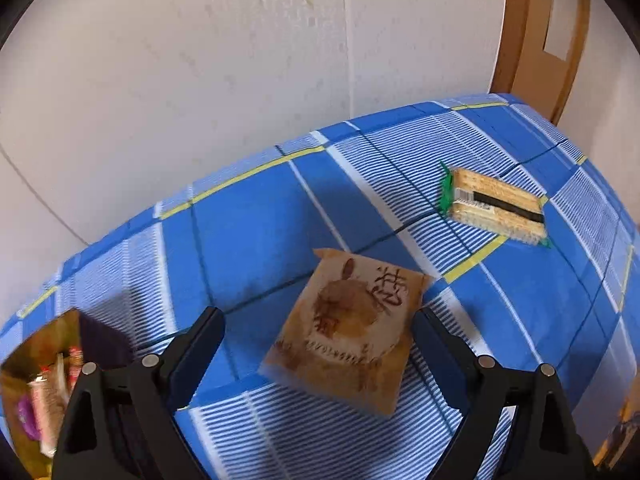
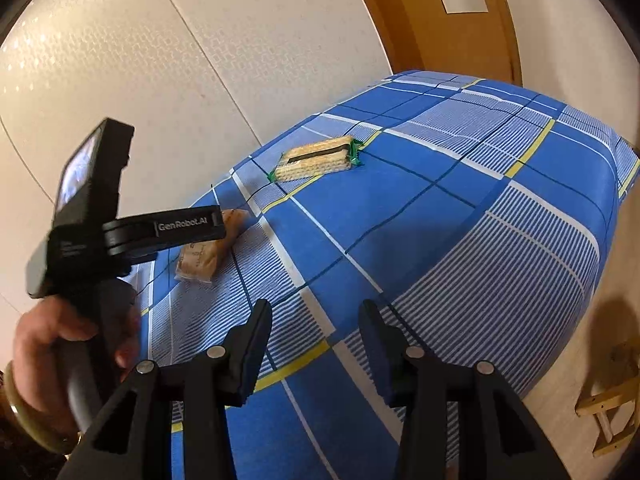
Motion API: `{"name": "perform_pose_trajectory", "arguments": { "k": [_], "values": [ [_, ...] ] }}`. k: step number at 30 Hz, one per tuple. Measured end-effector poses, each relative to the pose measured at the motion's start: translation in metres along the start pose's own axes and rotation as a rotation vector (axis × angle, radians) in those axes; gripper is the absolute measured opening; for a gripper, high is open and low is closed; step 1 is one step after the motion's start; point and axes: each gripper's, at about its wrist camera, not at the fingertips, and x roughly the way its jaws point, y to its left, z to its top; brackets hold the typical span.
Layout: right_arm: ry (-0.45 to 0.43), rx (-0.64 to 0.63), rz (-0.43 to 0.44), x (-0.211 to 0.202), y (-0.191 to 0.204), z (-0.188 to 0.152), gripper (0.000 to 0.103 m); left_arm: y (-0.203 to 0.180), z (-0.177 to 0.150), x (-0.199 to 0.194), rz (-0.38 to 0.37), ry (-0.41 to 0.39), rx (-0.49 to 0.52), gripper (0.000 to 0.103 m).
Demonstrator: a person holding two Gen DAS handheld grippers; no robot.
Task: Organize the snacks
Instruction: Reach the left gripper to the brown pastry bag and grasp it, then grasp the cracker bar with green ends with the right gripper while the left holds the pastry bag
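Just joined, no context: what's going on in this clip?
A person is sorting snacks on a blue plaid tablecloth with a handheld gripper in each hand. The left gripper is open, its fingers either side of a brown snack packet that lies on the cloth, not gripped. The right gripper is open and empty, off to the side. A cracker pack lies farther back. A box at the left already holds some snacks.

The left gripper [image 1: 318,326] stands with its jaws spread wide on either side of a brown snack packet [image 1: 346,334], which lies flat on the blue checked bed [image 1: 248,232]. A cracker pack [image 1: 494,206] with green ends lies farther back, well apart. A box [image 1: 40,380] of snacks sits at lower left.
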Motion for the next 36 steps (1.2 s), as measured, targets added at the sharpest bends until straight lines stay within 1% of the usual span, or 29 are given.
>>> {"name": "perform_pose_trajectory", "arguments": {
  "k": [1,2,3,4,5,7,8,11,16,18,19,20,21,22,23,26,28,30,32,33,34,36],
  "values": [
    [0.002,0.008,0.003,0.0,-0.002,0.001,0.046,0.0,-0.001,0.002,-0.017,0.001,-0.004,0.093],
    [0.003,0.017,0.007,0.0,-0.003,0.001,0.046,0.001,-0.003,0.006,-0.052,0.013,-0.012,0.081],
    [0.004,0.026,0.009,0.001,-0.004,0.002,0.046,0.001,-0.005,0.009,-0.091,0.029,-0.018,0.074],
    [0.004,0.033,0.011,0.001,-0.005,0.002,0.046,0.0,-0.008,0.011,-0.101,0.043,-0.02,0.069],
    [0.001,0.042,0.014,0.0,-0.008,0.004,0.046,-0.001,-0.01,0.01,-0.095,0.029,-0.015,0.067],
    [-0.007,0.059,0.013,-0.002,-0.011,0.005,0.046,-0.001,-0.015,0.007,-0.105,0.017,-0.023,0.066],
    [-0.012,0.073,0.016,-0.003,-0.014,0.006,0.046,-0.002,-0.019,0.004,-0.095,0.011,-0.024,0.066],
    [-0.017,0.104,0.017,-0.004,-0.021,0.008,0.046,-0.008,-0.032,-0.005,-0.032,0.007,-0.035,0.066],
    [-0.009,0.138,0.01,-0.003,-0.031,0.008,0.046,-0.011,-0.063,-0.023,0.006,-0.005,-0.123,0.066],
    [-0.015,0.136,-0.002,-0.004,-0.034,0.008,0.046,-0.011,-0.076,-0.031,0.015,-0.034,-0.151,0.066],
    [-0.019,0.135,-0.007,-0.005,-0.035,0.008,0.046,-0.013,-0.085,-0.035,0.021,-0.07,-0.144,0.066],
    [-0.021,0.131,-0.01,-0.005,-0.037,0.008,0.046,-0.014,-0.091,-0.038,0.022,-0.099,-0.13,0.066],
    [-0.022,0.128,-0.013,-0.005,-0.038,0.009,0.046,-0.014,-0.098,-0.041,0.007,-0.112,-0.123,0.066],
    [-0.024,0.125,-0.016,-0.005,-0.039,0.009,0.046,-0.01,-0.105,-0.043,-0.025,-0.113,-0.139,0.066],
    [-0.025,0.117,-0.019,-0.004,-0.039,0.009,0.046,-0.009,-0.108,-0.044,-0.026,-0.123,-0.146,0.066],
    [-0.017,0.061,-0.016,0.0,-0.034,0.015,0.046,-0.014,-0.113,-0.043,-0.007,-0.119,-0.127,0.066],
    [-0.007,-0.017,0.001,0.005,-0.026,0.024,0.046,-0.014,-0.115,-0.042,-0.014,-0.119,-0.131,0.066],
    [0.007,-0.146,-0.014,0.018,-0.011,0.041,0.046,-0.014,-0.116,-0.041,-0.014,-0.119,-0.131,0.066],
    [0.031,-0.257,-0.015,0.037,0.001,0.065,0.05,-0.015,-0.116,-0.039,-0.015,-0.119,-0.135,0.066],
    [0.038,-0.302,-0.029,0.045,0.006,0.074,0.051,-0.015,-0.116,-0.039,-0.014,-0.118,-0.136,0.066],
    [0.038,-0.355,-0.052,0.055,0.012,0.086,0.052,-0.016,-0.116,-0.038,-0.013,-0.118,-0.137,0.066],
    [0.032,-0.442,-0.05,0.076,0.022,0.112,0.054,-0.016,-0.113,-0.038,-0.015,-0.117,-0.141,0.066]
  ]
}}
